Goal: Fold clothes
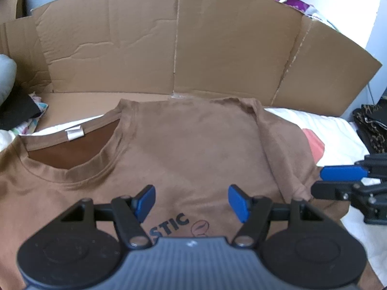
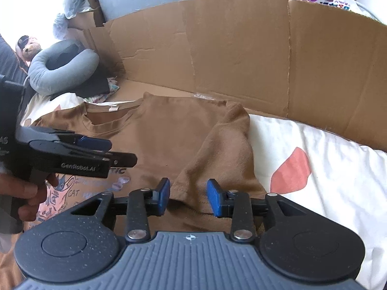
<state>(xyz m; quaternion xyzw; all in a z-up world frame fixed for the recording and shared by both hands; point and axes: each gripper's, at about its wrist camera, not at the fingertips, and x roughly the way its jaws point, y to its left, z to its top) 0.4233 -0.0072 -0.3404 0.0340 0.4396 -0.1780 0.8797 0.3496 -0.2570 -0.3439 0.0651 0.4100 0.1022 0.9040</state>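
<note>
A brown T-shirt [image 1: 183, 145] is lying flat, front up, on a white bedsheet [image 2: 326, 159], its far edge resting inside an opened cardboard box [image 1: 193, 48]. The left claw [image 1: 192, 203] is hovering spread over the chest print; the right claw [image 2: 188, 197] is gaping around the sleeve hem [image 2: 191, 188].

The brown T-shirt [image 1: 193, 149] carries dark letters "STIC" between the left gripper's [image 1: 191, 204] fingers — the word's start hidden. "GenRobot.AI" stands on that gripper's side; below it, the shirt's print reads "CAT" — the rest is illegible.
</note>
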